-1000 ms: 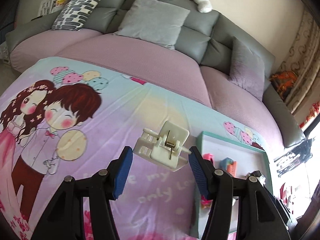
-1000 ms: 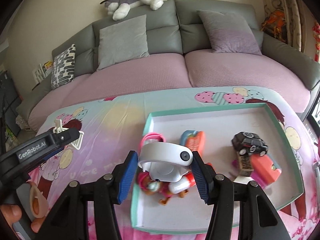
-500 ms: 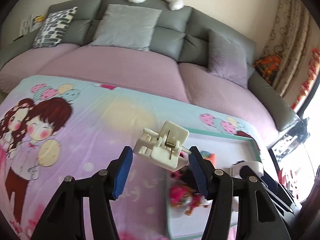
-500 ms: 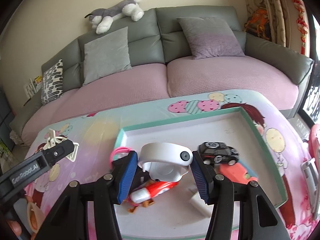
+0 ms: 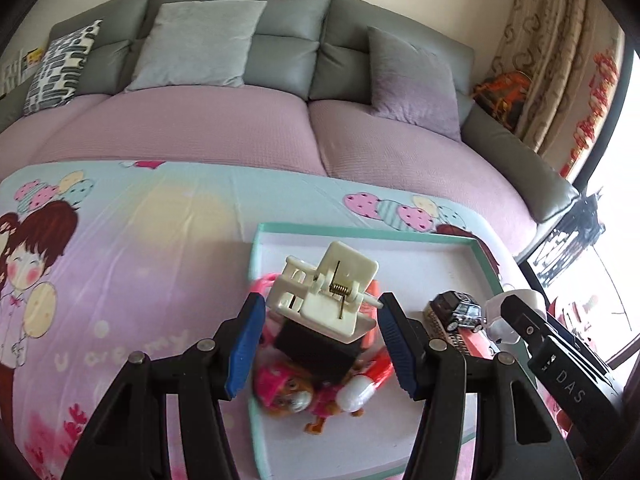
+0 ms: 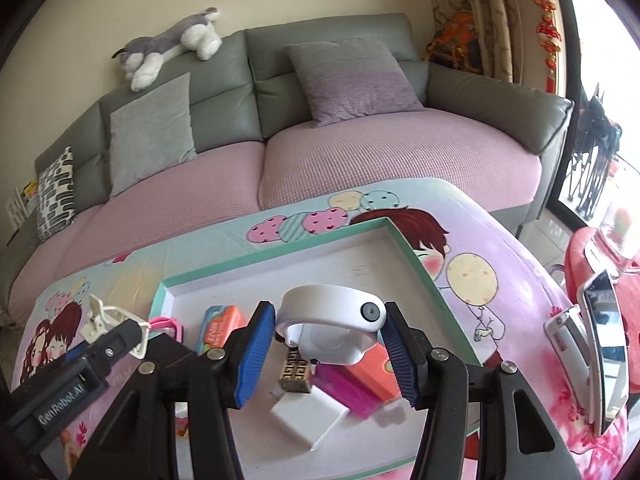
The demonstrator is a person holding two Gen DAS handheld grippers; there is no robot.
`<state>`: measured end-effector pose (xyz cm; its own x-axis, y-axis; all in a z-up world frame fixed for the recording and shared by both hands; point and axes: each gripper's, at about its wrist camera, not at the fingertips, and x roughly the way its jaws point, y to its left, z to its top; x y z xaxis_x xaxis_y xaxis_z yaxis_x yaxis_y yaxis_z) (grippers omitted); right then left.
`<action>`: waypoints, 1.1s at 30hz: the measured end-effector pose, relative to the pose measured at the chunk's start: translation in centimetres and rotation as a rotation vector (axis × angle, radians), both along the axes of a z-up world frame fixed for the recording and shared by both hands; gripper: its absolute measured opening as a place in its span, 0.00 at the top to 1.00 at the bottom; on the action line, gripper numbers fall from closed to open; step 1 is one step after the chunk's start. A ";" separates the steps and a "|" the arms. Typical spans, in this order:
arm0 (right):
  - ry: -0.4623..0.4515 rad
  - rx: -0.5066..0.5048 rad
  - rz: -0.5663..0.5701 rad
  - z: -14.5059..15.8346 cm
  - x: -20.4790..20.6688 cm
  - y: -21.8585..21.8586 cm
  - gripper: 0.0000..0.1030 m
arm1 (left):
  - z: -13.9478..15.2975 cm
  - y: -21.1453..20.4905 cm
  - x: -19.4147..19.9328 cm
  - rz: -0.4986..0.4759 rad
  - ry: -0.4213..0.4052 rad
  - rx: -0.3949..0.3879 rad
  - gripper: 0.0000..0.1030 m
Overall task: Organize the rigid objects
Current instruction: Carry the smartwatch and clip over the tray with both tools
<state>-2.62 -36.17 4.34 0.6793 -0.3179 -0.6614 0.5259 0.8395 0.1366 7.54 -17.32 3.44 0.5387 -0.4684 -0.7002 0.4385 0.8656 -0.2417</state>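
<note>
Clip was pinched in left gripper and white gadget in right gripper, both carried over tray, presumably for dropping among the toys.

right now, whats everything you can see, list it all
tray: 1, teal rim, on the cartoon cloth
cloth: 1, pink and teal, over the table
toy car: 1, black, in tray
doll: 1, pink, in tray
white block: 1, in tray
orange case: 1, in tray
cushions: 3 grey or lilac, 1 patterned, on sofa
plush dog: 1, grey-white, on sofa back
clip: 1, cream, held by left gripper
white gadget: 1, held by right gripper
</note>
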 end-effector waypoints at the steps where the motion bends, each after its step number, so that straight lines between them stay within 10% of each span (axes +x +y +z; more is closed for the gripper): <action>1: 0.003 0.000 -0.002 -0.1 0.1 0.0 0.44 | -0.2 -0.5 0.0 -0.010 0.002 0.007 0.42; 33: 0.044 -0.003 0.032 -2.1 1.7 0.3 0.42 | -1.5 -3.0 0.2 -0.068 0.021 0.043 0.41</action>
